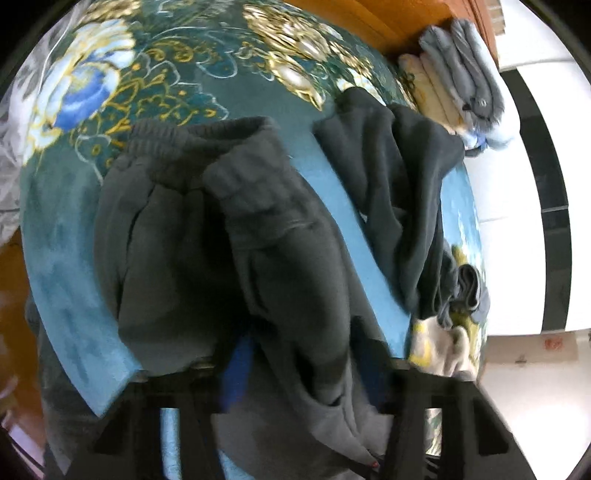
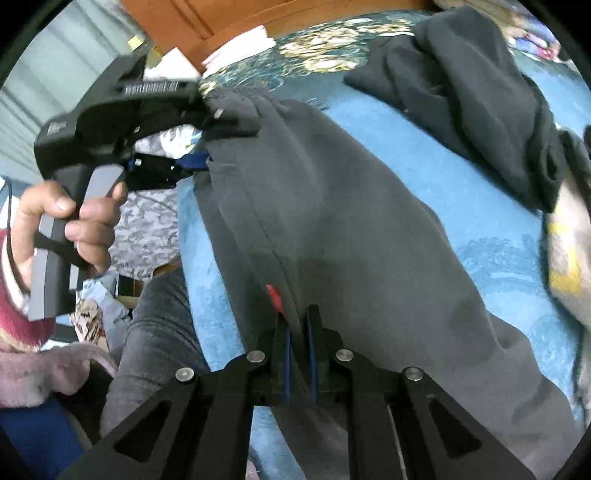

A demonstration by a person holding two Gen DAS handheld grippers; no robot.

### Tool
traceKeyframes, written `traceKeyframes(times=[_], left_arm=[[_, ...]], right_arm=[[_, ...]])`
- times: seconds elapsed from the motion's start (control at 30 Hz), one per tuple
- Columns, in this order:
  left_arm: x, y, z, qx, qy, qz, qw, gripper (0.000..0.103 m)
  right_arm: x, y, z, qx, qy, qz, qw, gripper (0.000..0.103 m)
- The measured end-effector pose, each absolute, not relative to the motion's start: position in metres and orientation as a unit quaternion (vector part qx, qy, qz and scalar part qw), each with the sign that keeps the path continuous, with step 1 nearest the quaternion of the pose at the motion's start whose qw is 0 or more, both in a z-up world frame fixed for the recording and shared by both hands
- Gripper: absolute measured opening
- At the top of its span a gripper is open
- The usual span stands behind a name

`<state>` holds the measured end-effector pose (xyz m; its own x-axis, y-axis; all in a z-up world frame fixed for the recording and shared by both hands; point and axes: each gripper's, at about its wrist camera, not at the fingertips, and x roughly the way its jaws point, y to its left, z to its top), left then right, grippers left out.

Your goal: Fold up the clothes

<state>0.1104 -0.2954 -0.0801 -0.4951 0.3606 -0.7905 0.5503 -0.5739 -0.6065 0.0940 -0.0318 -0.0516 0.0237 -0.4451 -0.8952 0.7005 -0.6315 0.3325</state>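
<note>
1. No containers show; the clothes lie loose on a bed (image 1: 66, 236) covered by a teal flowered blanket.
2. The grey sweatpants (image 1: 207, 236) lie along the middle of the bed, waistband at the far end, one cuff doubled back over them.
3. The right gripper (image 2: 297, 332) has its fingers pinched nearly together on a fold of the sweatpants beside a red tag (image 2: 275, 295).
4. The left gripper (image 2: 210, 140), held by a hand (image 2: 70, 225), grips the sweatpants at their far end in the right wrist view; in its own view the fabric hides the fingertips.
5. A dark sweatshirt (image 1: 399, 192) lies crumpled just beside the sweatpants, a strip of blanket between them.
6. Folded blankets (image 1: 458, 74) sit stacked at the far corner against the wooden headboard (image 1: 369, 22).
7. The bed edge runs close to the right of the sweatshirt, with white floor (image 1: 524, 221) beyond.
</note>
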Motion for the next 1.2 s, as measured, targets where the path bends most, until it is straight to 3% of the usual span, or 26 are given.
traceKeyframes(times=[0.03, 0.07, 0.1, 0.17, 0.2, 0.4, 0.5, 0.73, 1.03, 1.2], left_arm=[[0.110, -0.296, -0.081, 0.501, 0.452, -0.734, 0.069, 0.017], [0.111, -0.296, -0.081, 0.504, 0.443, -0.738, 0.074, 0.011], [0.111, -0.296, -0.080, 0.505, 0.433, -0.743, 0.076, 0.010], [0.111, -0.298, -0.075, 0.500, 0.428, -0.750, 0.066, 0.008], [0.111, -0.301, -0.071, 0.494, 0.431, -0.753, 0.057, 0.008], [0.126, -0.343, -0.019, 0.389, 0.485, -0.783, -0.008, 0.008], [0.128, -0.364, -0.034, 0.432, 0.459, -0.776, 0.034, 0.008], [0.151, -0.378, -0.103, 0.478, 0.507, -0.712, 0.083, 0.008], [0.151, -0.379, -0.102, 0.491, 0.501, -0.709, 0.080, 0.009], [0.150, -0.379, -0.095, 0.490, 0.502, -0.708, 0.075, 0.009]], right_arm=[[0.092, -0.030, -0.051, 0.583, 0.108, -0.693, 0.410, 0.010], [0.091, -0.029, -0.050, 0.583, 0.107, -0.696, 0.405, 0.015], [0.089, -0.027, -0.049, 0.584, 0.106, -0.699, 0.400, 0.020], [0.087, -0.023, -0.045, 0.582, 0.101, -0.705, 0.392, 0.038], [0.086, -0.016, -0.039, 0.579, 0.087, -0.712, 0.389, 0.040], [0.077, 0.044, -0.006, 0.558, -0.005, -0.758, 0.337, 0.044], [0.074, 0.088, -0.007, 0.573, -0.054, -0.768, 0.280, 0.044], [0.112, 0.211, -0.031, 0.612, -0.229, -0.745, 0.133, 0.044], [0.161, 0.292, -0.087, 0.587, -0.408, -0.699, 0.000, 0.053], [0.151, 0.300, -0.108, 0.556, -0.447, -0.700, -0.039, 0.053]])
